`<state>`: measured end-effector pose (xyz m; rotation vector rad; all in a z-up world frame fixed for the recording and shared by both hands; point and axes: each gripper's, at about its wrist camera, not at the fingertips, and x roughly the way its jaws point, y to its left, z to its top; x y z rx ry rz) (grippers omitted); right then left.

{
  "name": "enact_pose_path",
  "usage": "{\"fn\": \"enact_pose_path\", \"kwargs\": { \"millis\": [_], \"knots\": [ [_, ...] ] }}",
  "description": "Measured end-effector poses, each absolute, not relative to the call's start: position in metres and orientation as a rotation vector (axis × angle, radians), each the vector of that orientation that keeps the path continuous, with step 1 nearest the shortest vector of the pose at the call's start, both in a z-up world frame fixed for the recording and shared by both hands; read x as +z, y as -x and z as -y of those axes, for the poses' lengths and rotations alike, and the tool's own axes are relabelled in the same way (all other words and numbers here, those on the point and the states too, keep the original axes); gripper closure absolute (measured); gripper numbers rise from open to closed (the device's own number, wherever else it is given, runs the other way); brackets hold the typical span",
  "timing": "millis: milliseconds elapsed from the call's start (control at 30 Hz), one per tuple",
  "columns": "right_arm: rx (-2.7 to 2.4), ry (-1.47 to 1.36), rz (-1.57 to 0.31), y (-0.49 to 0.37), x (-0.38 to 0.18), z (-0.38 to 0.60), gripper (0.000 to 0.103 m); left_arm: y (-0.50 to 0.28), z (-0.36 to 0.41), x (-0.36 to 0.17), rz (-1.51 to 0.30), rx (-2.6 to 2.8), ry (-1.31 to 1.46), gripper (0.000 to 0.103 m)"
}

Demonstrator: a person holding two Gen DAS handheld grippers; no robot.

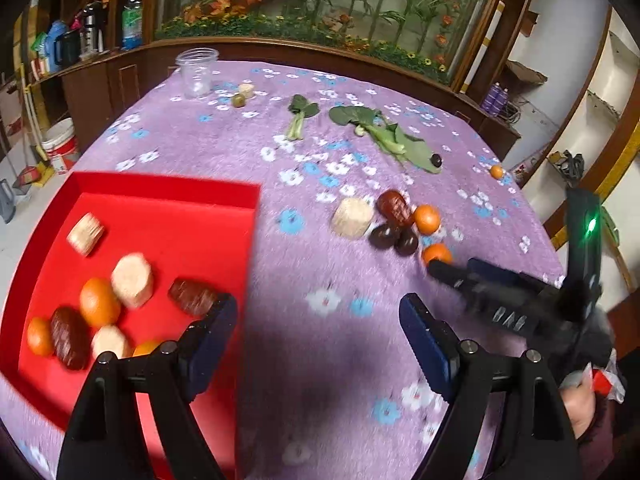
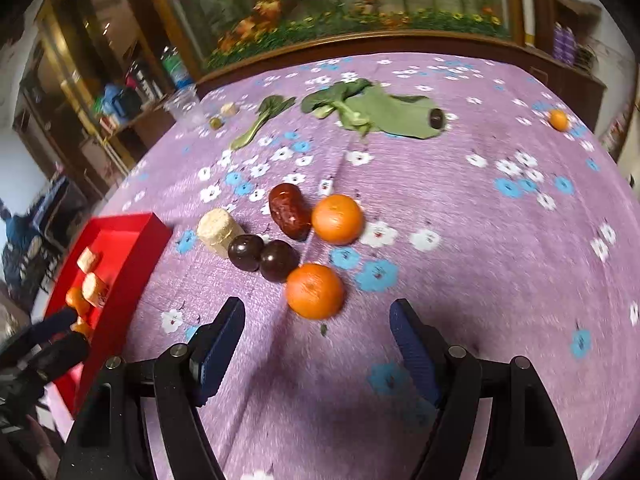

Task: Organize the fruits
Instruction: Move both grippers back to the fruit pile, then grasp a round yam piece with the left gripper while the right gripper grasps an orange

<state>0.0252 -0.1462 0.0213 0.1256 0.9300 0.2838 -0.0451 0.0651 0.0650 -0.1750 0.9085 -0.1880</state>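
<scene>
Fruit partly sorted: the red tray (image 1: 168,188) already holds oranges, dates and pale chunks. Left to gather is a cluster (image 2: 288,236) on the purple cloth (image 2: 460,280): two oranges, a date, two dark plums, a pale chunk. A lone orange (image 2: 558,120) sits far off. The right gripper (image 2: 318,344), jaws released and empty, hangs just short of the nearest orange (image 2: 315,290); the left gripper (image 1: 318,340) is likewise released beside the tray.

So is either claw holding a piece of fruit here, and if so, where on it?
Nothing is held. The left claw is open by the red tray; the right claw is open, just short of the nearest orange.
</scene>
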Motion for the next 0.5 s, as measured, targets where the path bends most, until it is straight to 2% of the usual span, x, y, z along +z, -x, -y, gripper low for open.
{"fn": "enact_pose_path", "kwargs": {
  "millis": [100,233,400,467,500],
  "knots": [
    [0.286,-0.107,-0.934,-0.032,0.018,0.141,0.033,0.016,-0.06,0.066,-0.92,-0.211,0.183,0.021],
    [0.286,-0.131,-0.949,-0.039,0.011,0.143,0.051,-0.02,-0.043,0.059,-0.941,-0.233,0.163,0.021],
    [0.289,-0.155,-0.928,-0.041,0.011,0.148,0.052,-0.057,-0.029,0.042,-0.981,-0.237,0.152,0.021],
    [0.293,-0.153,-0.922,-0.041,0.01,0.148,0.052,-0.065,-0.026,0.036,-0.997,-0.231,0.139,0.027],
    [0.293,-0.151,-0.919,-0.04,0.01,0.148,0.051,-0.069,-0.024,0.032,-1.006,-0.233,0.132,0.033]
  ]
}}
